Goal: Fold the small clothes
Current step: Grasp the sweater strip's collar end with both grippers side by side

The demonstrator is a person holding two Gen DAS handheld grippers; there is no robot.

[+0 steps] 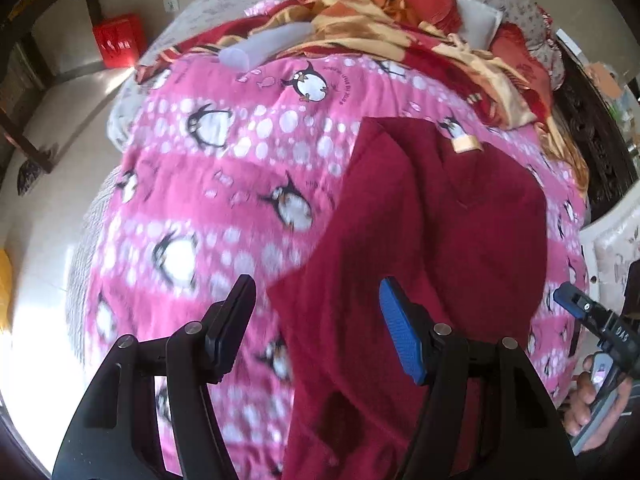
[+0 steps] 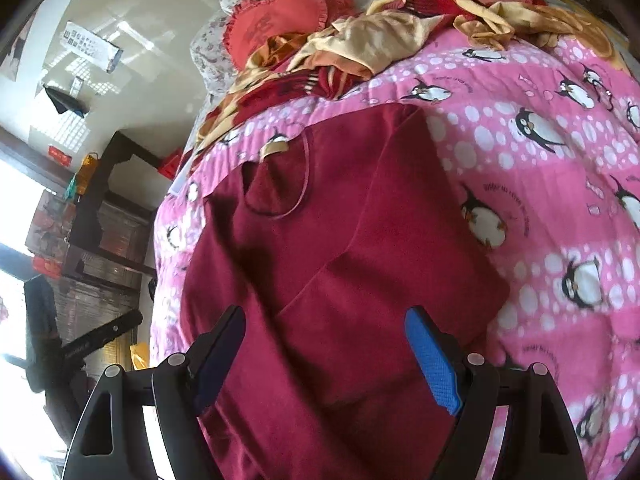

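Observation:
A dark red long-sleeved top lies flat on a pink penguin blanket, neck and cream label at the far end, one sleeve folded across the body. It also shows in the right wrist view. My left gripper is open and empty above the top's near left edge. My right gripper is open and empty above the top's lower part. The right gripper also appears in the left wrist view, held by a hand at the right edge.
The blanket covers a bed. A crumpled red and gold quilt and red cushions lie at the far end. A clear plastic piece lies near the quilt. A red box stands on the floor at left. Dark furniture stands beside the bed.

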